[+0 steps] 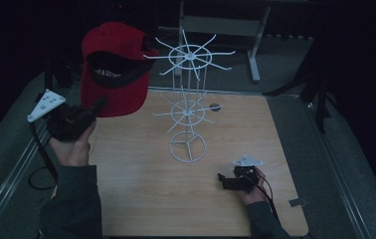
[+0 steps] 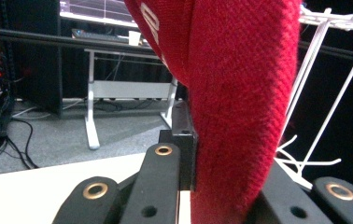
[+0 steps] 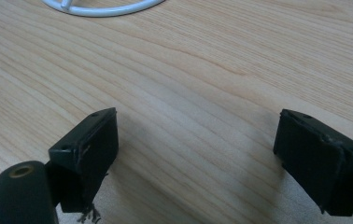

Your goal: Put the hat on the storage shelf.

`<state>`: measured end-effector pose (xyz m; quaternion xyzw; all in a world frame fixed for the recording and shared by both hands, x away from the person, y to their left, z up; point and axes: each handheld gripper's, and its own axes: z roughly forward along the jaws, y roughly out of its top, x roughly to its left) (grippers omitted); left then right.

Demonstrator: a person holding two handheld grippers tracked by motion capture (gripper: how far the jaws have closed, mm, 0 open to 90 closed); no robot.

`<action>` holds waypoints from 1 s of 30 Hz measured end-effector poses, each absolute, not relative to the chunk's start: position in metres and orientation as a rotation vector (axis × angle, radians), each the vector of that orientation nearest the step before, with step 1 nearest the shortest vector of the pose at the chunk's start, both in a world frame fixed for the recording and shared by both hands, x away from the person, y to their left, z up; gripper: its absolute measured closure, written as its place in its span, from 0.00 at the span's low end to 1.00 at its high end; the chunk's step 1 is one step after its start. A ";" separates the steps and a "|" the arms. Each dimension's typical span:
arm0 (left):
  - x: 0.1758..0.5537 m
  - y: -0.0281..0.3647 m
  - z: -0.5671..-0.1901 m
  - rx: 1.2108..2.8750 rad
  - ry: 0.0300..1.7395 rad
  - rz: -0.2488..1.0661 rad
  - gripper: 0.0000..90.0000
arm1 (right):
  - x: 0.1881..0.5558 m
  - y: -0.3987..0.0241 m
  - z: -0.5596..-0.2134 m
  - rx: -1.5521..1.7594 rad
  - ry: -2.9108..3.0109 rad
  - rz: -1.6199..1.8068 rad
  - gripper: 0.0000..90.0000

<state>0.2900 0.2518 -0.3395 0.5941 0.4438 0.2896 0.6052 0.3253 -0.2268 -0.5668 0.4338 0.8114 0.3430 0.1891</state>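
Left gripper (image 1: 94, 110): its jaws are pinching the red cap (image 1: 111, 69) by the fabric at its lower edge, lifting it clear of the table (image 1: 141, 199).
Cap's place: it is hanging above and just ahead of this gripper, beside the top ring of the white wire rack (image 1: 188, 99), not yet on a prong.
Right gripper (image 3: 195, 149): its jaws are standing wide apart with nothing between them, resting low over bare wood, the rack's base ring (image 3: 102, 7) lying ahead of them.
Handling: the cap is looking light, soft and floppy, likely sagging from one pinch.
Where to hold: the stiffer brim or the rim band is probably giving firmer purchase than the loose crown.
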 end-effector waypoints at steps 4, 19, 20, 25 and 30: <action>0.289 0.252 -0.337 1.364 1.023 0.677 0.95 | 0.325 -0.227 -0.567 1.220 2.282 0.964 0.15; 0.276 0.250 -0.330 1.332 0.987 0.692 0.95 | 0.325 -0.227 -0.567 1.220 2.282 0.964 0.15; 0.275 0.249 -0.330 1.329 0.986 0.694 0.95 | 0.325 -0.227 -0.567 1.219 2.282 0.964 0.15; 0.270 0.249 -0.331 1.321 0.982 0.698 0.95 | 0.325 -0.227 -0.567 1.219 2.282 0.964 0.15; 0.266 0.248 -0.333 1.311 0.981 0.701 0.95 | 0.325 -0.227 -0.567 1.219 2.282 0.964 0.15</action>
